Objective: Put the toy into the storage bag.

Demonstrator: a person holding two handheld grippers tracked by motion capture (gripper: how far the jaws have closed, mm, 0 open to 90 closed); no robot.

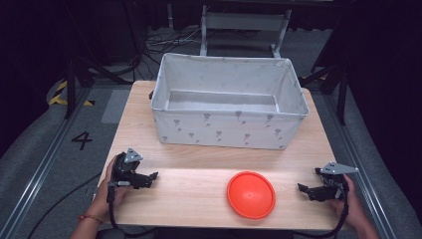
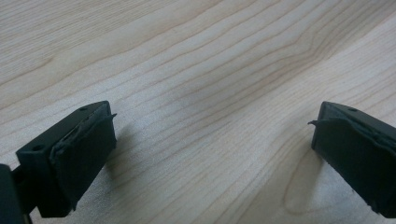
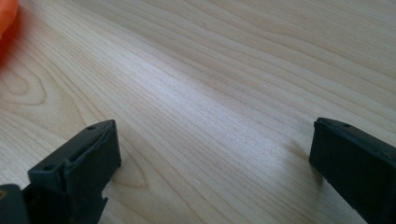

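Note:
An orange round plate [image 1: 251, 194] lies on the wooden table [image 1: 199, 194] near its front edge, right of centre; its rim also shows as an orange patch [image 3: 5, 16] at the top left of the right gripper view. My left gripper [image 1: 154, 175] rests low at the front left, jaws pointing right, open with bare wood between them [image 2: 212, 130]. My right gripper [image 1: 301, 189] sits at the front right, jaws pointing left toward the plate, a short way from it. Its jaws [image 3: 212, 149] stand wide open with nothing between them.
A large grey fabric bin [image 1: 229, 102] with a small print stands across the back half of the table, its inside bare. Dark floor, rails and cables surround the table. A metal frame [image 1: 244, 22] stands behind the bin.

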